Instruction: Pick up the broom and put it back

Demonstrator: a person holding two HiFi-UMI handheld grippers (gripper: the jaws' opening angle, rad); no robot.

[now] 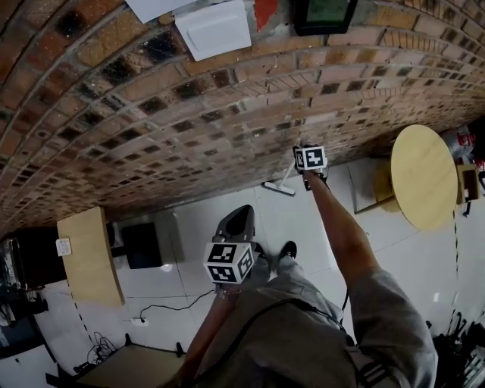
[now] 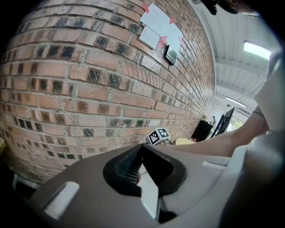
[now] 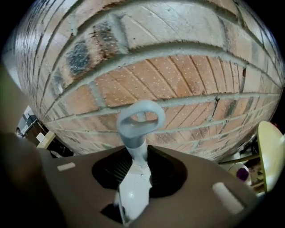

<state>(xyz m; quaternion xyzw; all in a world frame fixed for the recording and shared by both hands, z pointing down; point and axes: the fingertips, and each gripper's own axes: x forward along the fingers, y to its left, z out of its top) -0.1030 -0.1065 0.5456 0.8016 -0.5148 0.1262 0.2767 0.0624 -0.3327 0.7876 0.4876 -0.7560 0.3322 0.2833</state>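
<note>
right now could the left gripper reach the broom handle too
Probably yes, with a reach forward. The right gripper is clamped on the broom handle by the brick wall; the left gripper sits nearer the person, with nothing seen between them.

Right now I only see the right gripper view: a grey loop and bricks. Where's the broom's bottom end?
Observer: Head view shows the broom slanting down from the right gripper; its white head is at the floor beside the wall.
Operator: Where's my other gripper?
Observer: The left gripper hangs closer to the person, near a black shoe, clear of the broom.
Operator: What's high on the wall?
Observer: White papers and a dark framed panel.
</note>
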